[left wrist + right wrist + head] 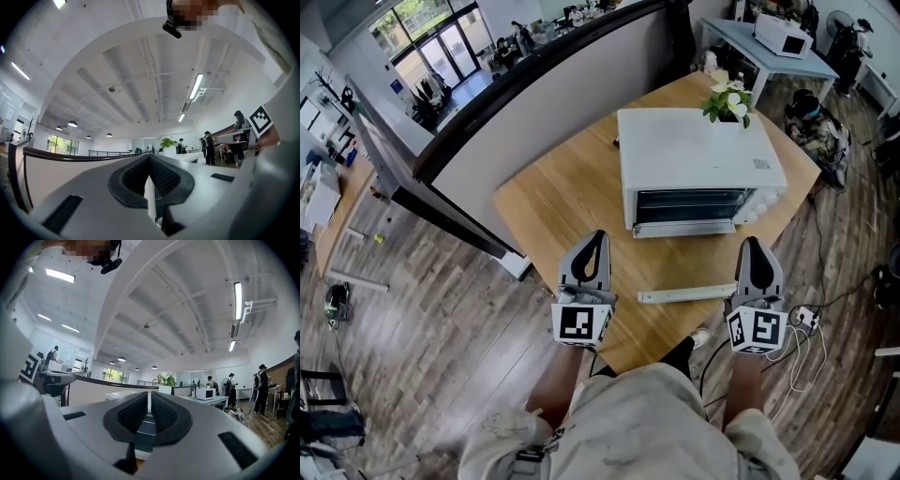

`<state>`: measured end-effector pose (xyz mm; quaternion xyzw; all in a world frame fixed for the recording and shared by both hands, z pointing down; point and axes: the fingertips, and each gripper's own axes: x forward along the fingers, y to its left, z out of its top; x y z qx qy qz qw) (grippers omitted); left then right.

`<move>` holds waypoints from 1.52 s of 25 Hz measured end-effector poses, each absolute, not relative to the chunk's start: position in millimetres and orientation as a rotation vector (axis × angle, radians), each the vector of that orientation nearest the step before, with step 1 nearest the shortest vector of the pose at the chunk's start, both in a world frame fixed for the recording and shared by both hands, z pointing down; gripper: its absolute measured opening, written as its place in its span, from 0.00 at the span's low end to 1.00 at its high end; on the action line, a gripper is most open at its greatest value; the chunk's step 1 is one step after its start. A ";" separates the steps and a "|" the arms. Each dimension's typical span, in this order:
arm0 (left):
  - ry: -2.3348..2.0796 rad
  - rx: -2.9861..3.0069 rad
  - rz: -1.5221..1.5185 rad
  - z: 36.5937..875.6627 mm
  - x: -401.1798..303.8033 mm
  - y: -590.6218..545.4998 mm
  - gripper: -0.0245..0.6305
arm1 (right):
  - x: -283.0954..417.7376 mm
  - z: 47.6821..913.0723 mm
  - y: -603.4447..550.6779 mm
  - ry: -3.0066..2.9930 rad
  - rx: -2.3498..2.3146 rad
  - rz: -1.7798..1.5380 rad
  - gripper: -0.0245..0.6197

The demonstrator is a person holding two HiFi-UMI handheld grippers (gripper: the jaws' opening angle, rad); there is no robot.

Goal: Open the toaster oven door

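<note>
I am holding the left gripper, jaws pressed together and empty, at the wooden table's near edge. The toaster oven is sitting ahead at mid-table, door closed, while the right gripper is hovering empty, jaws narrowed to a slit.

Wood-plank floor, grey partition wall, ceiling strip lights (big windows beyond).

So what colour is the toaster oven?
The toaster oven is white; the head view shows it best.
</note>
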<state>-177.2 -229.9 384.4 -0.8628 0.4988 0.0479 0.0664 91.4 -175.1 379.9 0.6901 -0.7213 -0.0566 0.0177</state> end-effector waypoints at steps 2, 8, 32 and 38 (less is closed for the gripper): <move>1.504 -2.605 0.137 386.3 -177.5 -230.0 0.06 | 90.6 381.4 -175.5 -2.243 2.133 -0.181 0.10; 1.515 -2.613 0.140 388.4 -177.3 -231.5 0.06 | 94.2 382.9 -176.2 -2.226 2.145 -0.164 0.10; 1.510 -2.652 0.111 399.6 -170.7 -231.9 0.06 | 91.1 390.9 -175.8 -2.225 2.091 -0.167 0.10; 1.502 -2.662 0.107 401.9 -168.9 -231.1 0.06 | 92.1 395.1 -174.9 -2.219 2.092 -0.141 0.10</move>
